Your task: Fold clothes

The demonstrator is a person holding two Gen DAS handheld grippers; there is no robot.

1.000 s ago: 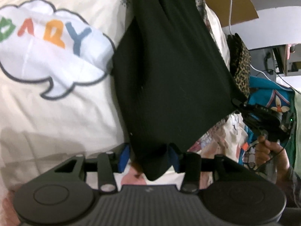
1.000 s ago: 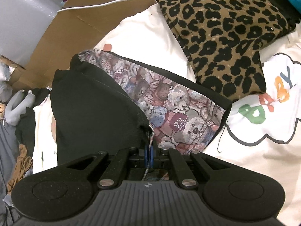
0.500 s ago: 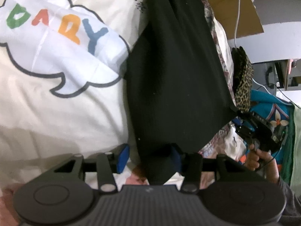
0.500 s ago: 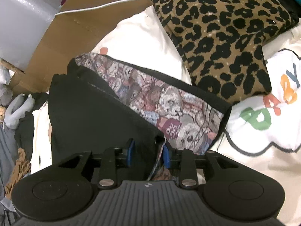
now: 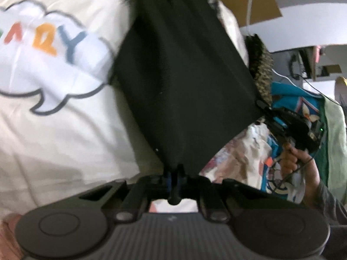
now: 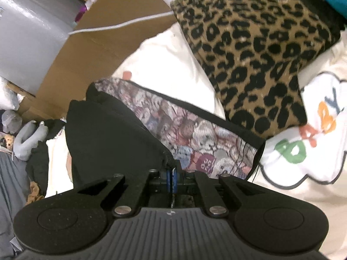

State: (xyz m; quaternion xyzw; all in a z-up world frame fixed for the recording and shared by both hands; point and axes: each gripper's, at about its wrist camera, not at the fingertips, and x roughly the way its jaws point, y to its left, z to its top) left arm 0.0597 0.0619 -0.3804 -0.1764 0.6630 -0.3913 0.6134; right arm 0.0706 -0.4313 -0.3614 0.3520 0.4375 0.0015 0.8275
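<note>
You are pinching black garment [image 5: 184, 82] corners: left gripper [image 5: 174, 174] and right gripper [image 6: 171, 173] both clamping hem above cream bedding [image 5: 65, 130]. Keeping edge taut, corners level, should give clean fold.

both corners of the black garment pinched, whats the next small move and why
Probably carry both corners forward together to fold the black garment over. The left hand-held gripper and right hand-held gripper are each shut on a corner, and the bear-print lining still lies exposed beyond the flap.
</note>
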